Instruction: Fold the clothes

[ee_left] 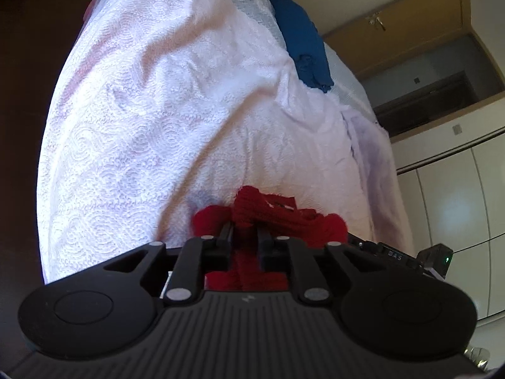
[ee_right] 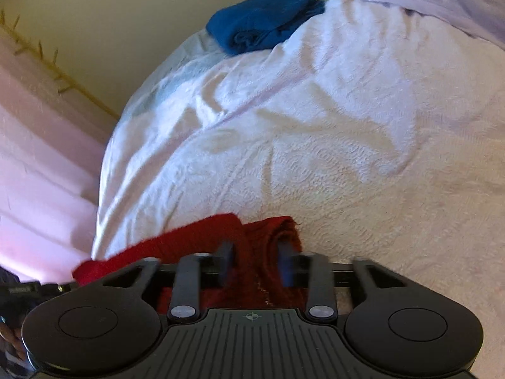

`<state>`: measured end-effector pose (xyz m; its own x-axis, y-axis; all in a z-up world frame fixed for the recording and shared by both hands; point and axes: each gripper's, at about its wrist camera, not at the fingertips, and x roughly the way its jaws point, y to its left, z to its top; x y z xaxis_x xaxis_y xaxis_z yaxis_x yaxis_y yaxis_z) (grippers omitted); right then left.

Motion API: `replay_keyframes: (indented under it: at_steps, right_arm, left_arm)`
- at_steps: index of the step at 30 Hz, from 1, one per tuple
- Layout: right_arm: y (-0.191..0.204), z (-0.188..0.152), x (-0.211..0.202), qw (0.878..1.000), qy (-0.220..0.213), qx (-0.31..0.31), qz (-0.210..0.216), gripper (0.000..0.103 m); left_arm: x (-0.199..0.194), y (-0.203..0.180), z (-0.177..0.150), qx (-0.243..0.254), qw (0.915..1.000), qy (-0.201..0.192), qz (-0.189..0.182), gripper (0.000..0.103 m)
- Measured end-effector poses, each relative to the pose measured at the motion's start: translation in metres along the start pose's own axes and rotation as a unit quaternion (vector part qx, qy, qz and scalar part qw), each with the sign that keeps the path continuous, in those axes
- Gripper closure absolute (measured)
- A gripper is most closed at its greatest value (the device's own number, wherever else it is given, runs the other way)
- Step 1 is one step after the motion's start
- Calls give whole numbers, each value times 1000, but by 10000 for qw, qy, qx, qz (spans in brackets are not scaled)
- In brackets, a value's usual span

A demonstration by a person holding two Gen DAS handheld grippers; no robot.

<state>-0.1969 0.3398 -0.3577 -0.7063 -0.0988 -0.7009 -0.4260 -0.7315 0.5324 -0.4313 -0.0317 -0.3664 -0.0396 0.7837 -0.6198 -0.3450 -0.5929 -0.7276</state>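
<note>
While the red knit garment (ee_left: 268, 211) lies bunched at the near edge of the white bedspread (ee_left: 164, 120), we have both grippers at it. Our left gripper (ee_left: 244, 230) has its two black fingers drawn close together, and a fold of the red knit is pinched between them, with more of the cloth heaped just past the fingertips and some hanging back under the gripper body. In the right wrist view, our right gripper (ee_right: 255, 252) stands with its jaws partly apart; red cloth sits between the two fingers and a rolled edge of it curls over near the right finger (ee_right: 285, 262), but we cannot tell whether the pads press on it. From that gripper the garment runs out to the left of the frame, toward the side of the bedspread where it drops away.

Beyond the red garment, the bedspread stretches off rumpled, with long creases and a raised quilted pattern. At its far side a blue garment (ee_left: 300, 38) lies in a loose heap, well apart from the red one. Just beside the bedspread, a pale lilac cloth (ee_left: 372, 151) hangs over its edge. Farther than the bedspread, the left wrist view shows a wooden door frame (ee_left: 410, 31) and white cupboard doors (ee_left: 457, 205); the right wrist view shows a pink curtain (ee_right: 41, 158) against a cream wall (ee_right: 110, 15).
</note>
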Motion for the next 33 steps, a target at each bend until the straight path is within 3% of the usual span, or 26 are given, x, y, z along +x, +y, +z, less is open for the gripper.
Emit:
replay_keyframes:
  at_steps: [9,11,15,16,17,18,20,24,28,32,33]
  right_arm:
    - [25,15,-31,9962,-486,-693,228,61]
    - [26,14,-15,9963,-186,-722,430,61]
    - [19,2,22,9966,388,-635,357,61]
    - [16,-1,26,9969,411,-520,424,71]
    - [13,-2,26,9972,324,-385,545,89]
    - [12,-3,25,9973,218,-310,629,97]
    - [15,-1,16,9972,-70,-406,626,98]
    - [17,9,4,9972,-535,-421,313,99]
    - [17,9,35,9981,59,-520,-324,99]
    - [14,15,46,9989,225,-159,-379,97]
    - [12,18,45,9990,267,-52,-363,91]
  left_arm:
    - [-2,-2,2,42,10000,-23,-86,85]
    - [-1,-1,1,2,10000,-15,-86,85]
    - [4,4,3,-166,9997,20,-174,87]
    - [5,4,3,-180,9996,24,-216,96]
    - [3,4,4,-150,9996,-22,-238,96]
    - [0,1,3,-58,9996,-124,-245,97]
    - [-8,-5,2,163,9990,-334,-240,97]
    - [-7,-4,-1,170,9991,-379,-11,98]
    - [10,5,-4,-15,9993,-135,360,96]
    - [13,3,3,-108,9987,22,491,91]
    - [13,2,6,-148,9985,97,511,91]
